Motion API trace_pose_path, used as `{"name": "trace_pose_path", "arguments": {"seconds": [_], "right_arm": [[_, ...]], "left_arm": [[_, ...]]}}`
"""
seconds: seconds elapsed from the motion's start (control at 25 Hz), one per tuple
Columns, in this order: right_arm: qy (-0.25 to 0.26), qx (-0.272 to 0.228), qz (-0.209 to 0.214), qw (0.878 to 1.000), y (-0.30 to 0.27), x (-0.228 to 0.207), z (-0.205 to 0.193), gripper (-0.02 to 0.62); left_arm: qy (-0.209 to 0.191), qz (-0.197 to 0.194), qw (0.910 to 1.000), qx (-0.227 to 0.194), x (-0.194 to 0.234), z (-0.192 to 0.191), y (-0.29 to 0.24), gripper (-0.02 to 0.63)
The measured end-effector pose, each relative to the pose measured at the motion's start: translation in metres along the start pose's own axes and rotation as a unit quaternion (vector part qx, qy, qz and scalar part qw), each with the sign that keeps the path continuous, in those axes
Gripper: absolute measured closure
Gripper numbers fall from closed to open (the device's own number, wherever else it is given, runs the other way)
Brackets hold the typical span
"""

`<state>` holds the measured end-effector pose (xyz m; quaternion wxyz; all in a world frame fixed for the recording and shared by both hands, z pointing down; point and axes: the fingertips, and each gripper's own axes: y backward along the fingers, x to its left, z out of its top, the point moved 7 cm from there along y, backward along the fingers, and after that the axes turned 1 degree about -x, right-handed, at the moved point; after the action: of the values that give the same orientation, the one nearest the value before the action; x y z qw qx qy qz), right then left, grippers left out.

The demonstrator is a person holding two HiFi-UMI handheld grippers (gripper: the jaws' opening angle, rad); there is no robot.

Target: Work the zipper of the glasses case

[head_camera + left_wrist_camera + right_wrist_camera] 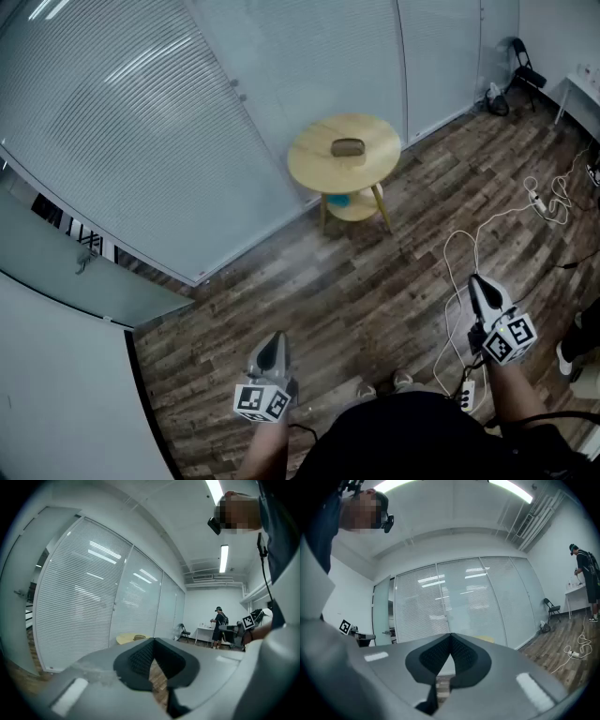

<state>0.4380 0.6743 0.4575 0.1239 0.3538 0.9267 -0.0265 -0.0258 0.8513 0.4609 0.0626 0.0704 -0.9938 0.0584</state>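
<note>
The case (348,147) lies on the round table (309,167), near its middle and well apart from both grippers. The left gripper (274,345) and the right gripper (476,283) are held low in front of the person. Both have their jaws pressed together with nothing between them. Bare wooden floor (375,281) lies between them and the table. White cables (538,200) run over the floor at the right, near the right gripper. Under the table top, a shelf (361,208) carries a blue thing (338,200). Glass walls with blinds (141,122) stand behind the table. A folding chair (521,64) stands in the far corner. In the left gripper view another person (219,626) stands far off.
</note>
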Motion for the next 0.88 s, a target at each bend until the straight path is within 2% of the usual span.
{"name": "trace_pose_path", "arguments": {"seconds": [0.4,0.68,0.8,0.88], "right_arm": [[-0.003,0.005,0.011,1.000,-0.010,-0.010,0.003,0.589],[-0.033,0.000,-0.059,0.998,0.011,-0.073,0.003,0.588],[-0.030,0.000,-0.057,0.998,0.012,-0.088,0.001,0.589],[-0.007,0.008,-0.045,0.999,0.011,-0.094,-0.002,0.589]], "left_arm": [[0.006,-0.009,0.9999,0.010,-0.018,-0.002,-0.018,0.606],[-0.006,-0.029,0.9996,0.002,-0.051,0.004,-0.061,0.606],[-0.001,-0.031,0.9995,-0.007,-0.062,0.007,-0.080,0.606],[0.005,-0.031,0.9994,-0.013,-0.070,0.006,-0.089,0.606]]}}
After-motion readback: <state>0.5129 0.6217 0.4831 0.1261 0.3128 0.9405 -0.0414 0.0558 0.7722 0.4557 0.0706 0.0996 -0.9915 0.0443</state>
